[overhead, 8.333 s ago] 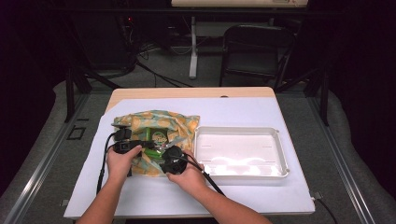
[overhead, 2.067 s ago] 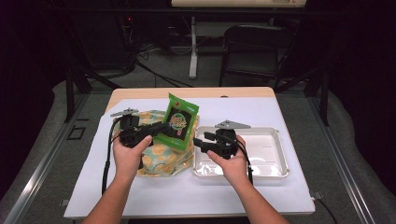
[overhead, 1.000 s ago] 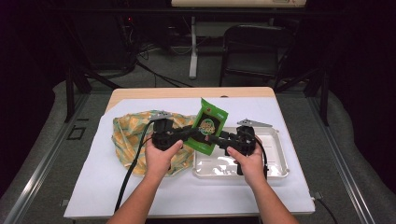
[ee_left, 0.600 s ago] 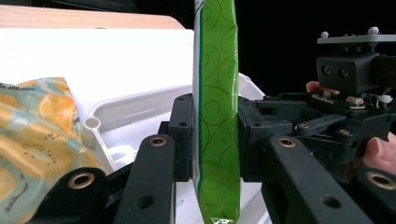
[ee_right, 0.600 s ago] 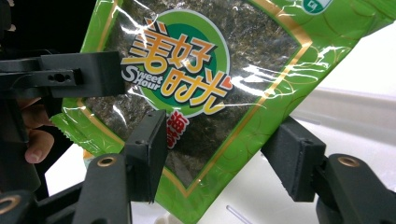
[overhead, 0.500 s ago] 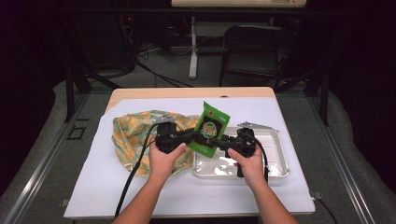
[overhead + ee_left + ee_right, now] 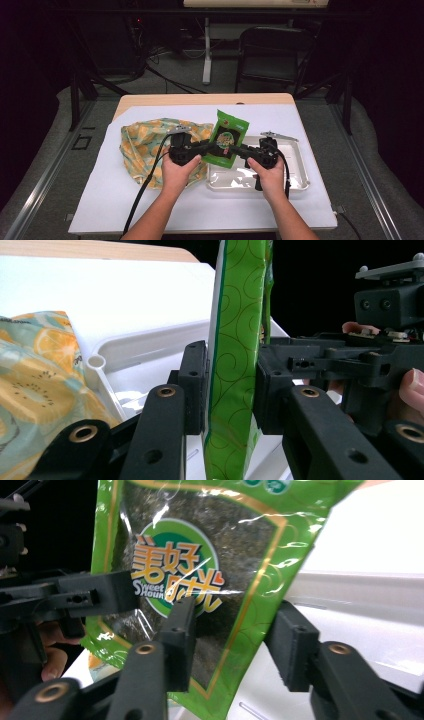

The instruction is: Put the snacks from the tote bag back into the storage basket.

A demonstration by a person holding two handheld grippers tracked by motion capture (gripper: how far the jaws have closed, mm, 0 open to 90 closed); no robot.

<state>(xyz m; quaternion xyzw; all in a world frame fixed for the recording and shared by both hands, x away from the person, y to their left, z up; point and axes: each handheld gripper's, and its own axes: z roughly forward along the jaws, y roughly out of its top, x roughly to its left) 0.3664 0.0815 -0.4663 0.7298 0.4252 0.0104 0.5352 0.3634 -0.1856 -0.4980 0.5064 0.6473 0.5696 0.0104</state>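
A green snack packet (image 7: 227,140) with a round label stands upright in the air between my hands, over the left end of a white tray (image 7: 300,185). My left gripper (image 7: 212,146) comes in from the left and is shut on the packet (image 7: 235,390); both pads press its faces. My right gripper (image 7: 240,149) reaches in from the right. Its jaws have just been closing, and in the right gripper view my right gripper (image 7: 235,640) straddles the lower right part of the packet (image 7: 200,555) with a small gap left at the right pad.
A yellow-and-teal fruit-print cloth bag (image 7: 145,145) lies crumpled on the white sheet to the left of the tray. The tray rim (image 7: 95,361) sits just below the packet. Each gripper trails a black cable toward the table's front edge.
The left gripper lifted the packet out of the cloth bag and carried it right, over the tray's left end. The right gripper came up to it and its jaws narrowed around it.
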